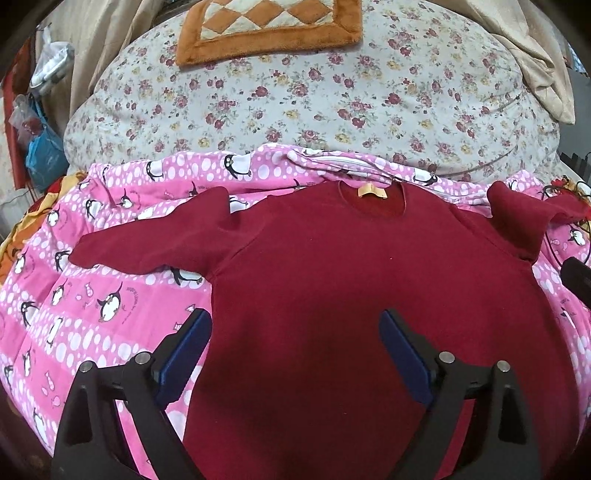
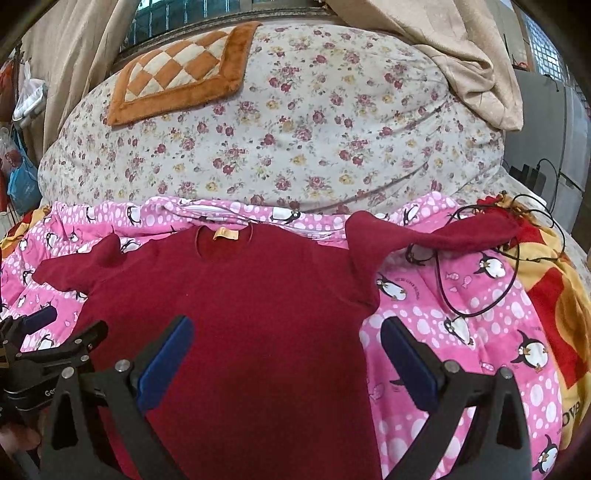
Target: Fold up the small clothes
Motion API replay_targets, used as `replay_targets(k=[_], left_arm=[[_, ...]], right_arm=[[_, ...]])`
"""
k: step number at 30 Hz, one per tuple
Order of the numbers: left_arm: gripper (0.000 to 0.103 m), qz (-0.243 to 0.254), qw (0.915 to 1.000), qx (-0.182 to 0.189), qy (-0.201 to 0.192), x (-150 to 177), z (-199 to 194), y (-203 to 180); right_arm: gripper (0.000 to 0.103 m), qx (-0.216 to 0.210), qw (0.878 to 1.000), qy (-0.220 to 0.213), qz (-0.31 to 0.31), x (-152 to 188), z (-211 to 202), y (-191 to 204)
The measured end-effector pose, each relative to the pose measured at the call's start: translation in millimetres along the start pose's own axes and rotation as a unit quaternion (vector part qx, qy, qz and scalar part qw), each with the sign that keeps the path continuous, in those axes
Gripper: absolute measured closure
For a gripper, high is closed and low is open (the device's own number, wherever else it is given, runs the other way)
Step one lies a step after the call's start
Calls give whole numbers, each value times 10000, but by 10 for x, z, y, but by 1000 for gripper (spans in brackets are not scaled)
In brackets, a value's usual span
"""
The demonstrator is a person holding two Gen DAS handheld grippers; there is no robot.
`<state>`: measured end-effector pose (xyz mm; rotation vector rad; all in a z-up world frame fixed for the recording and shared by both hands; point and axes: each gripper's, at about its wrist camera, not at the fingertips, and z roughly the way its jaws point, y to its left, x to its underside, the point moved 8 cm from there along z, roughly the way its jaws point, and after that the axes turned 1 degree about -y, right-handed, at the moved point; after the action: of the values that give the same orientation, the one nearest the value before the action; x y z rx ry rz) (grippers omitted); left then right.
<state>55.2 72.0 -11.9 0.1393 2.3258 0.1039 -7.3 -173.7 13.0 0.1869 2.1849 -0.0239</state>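
The left claw (image 1: pixel 295 332) and right claw (image 2: pixel 286 339) both hang with fingers apart, gripping nothing, above the lower half of the red sweater (image 1: pixel 351 288), which lies flat on a pink penguin quilt (image 1: pixel 92 295) on the bed. Each should probably pinch one sleeve's cuff and fold it inward, avoiding the black cable (image 2: pixel 480 302) near the right sleeve.

Red sweater (image 1: pixel 332 277) on penguin quilt (image 1: pixel 92 314)

Bedroom in home. Bed with pink penguin blanket (image 1: pixel 92 295), big flowered quilt (image 1: pixel 314 107) at 12 o'clock, orange checkered cushion (image 1: pixel 269 27) on it. Beige curtain (image 2: pixel 461 48) at 1 o'clock, plastic bags (image 1: pixel 40 147) hanging at 9 o'clock.
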Motion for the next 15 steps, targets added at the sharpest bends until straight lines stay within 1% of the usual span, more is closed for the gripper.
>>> replay_targets(k=[6, 15], left_arm=[[24, 197, 9996, -162, 98, -9, 5, 5], [24, 200, 9997, -151, 79, -20, 4, 10]], right_arm=[[0, 29, 10000, -13, 18, -14, -10, -35], [0, 49, 10000, -35, 46, -21, -23, -61]])
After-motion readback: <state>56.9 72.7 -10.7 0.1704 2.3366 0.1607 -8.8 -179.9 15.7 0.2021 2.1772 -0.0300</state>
